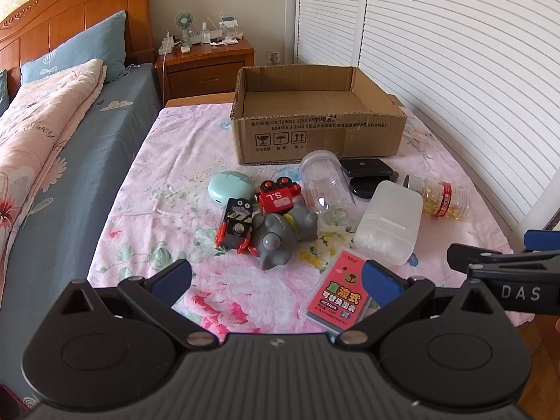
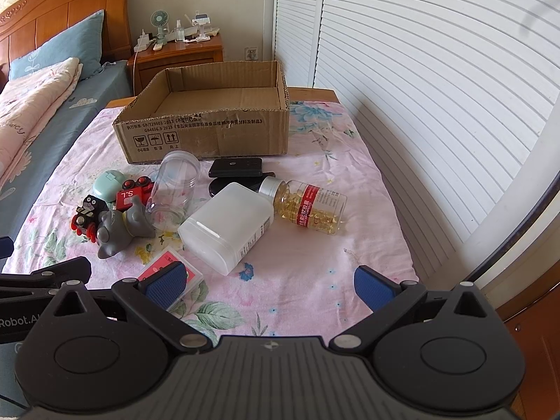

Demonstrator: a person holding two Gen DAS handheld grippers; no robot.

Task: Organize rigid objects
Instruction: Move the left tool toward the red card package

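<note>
Sunlight is falling across a table [image 1: 182, 161] covered in a pink flowered cloth, standing beside a bed [image 1: 87, 129] with a wooden headboard; a nightstand [image 1: 206, 59] is sitting at the back and white slatted doors [image 1: 437, 52] are lining the right wall. The toys and containers are lying in a heap in the middle of the table, in front of an open cardboard box [image 1: 315, 133] printed with Chinese text and handling symbols. From the left: a mint case [image 1: 231, 185], a red toy truck [image 1: 280, 197] reading "S.L", a grey toy [image 1: 280, 238], a clear jar [image 1: 325, 185], a frosted box [image 1: 388, 224], a red card pack [image 1: 337, 294], and a capsule bottle [image 2: 311, 206] whose red label is showing fully only in the right view. The left gripper [image 1: 276, 280] and right gripper [image 2: 276, 283] are hovering over the near edge, jaws spread wide, gripping nothing. "DAS" is showing only from the left, "Robot.A" only from the right.
</note>
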